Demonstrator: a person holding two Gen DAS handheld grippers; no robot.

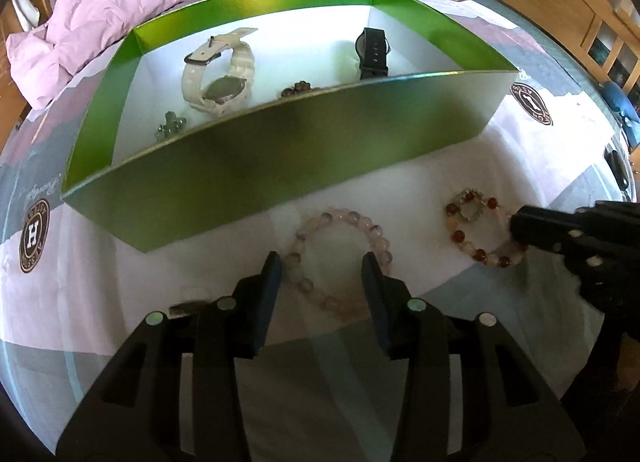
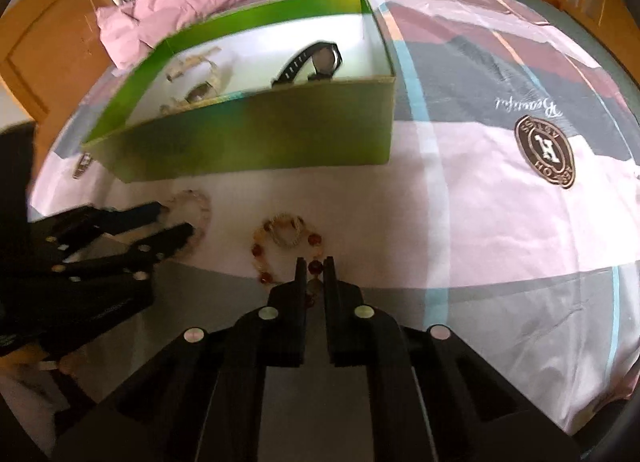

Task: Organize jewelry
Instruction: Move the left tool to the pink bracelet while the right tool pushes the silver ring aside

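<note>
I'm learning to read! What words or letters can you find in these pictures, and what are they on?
"H": the big letter in the round brown badge printed on the bedsheet.
"Beautiful", probably: the upside-down curly writing above that badge.
Small ring lettering around the badge: too blurred to read.
Nothing readable on the green box or the watches.

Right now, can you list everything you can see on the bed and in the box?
Green box: one, green walls, white floor, on the bedsheet.
Watches: two, cream and black, inside the box.
Small bead pieces: two, greyish and brown, inside the box by its near wall.
Pale pink bracelet: one, on the sheet in front of the box.
Red-and-cream bracelet: one, on the sheet beside the pink one.
Pink blanket: one, crumpled behind the box.
Bedsheet: one, pink, grey and white patches with round logos.
Left claw: black, open around the pink bracelet.
Right claw: black, shut on the red-and-cream bracelet.
</note>
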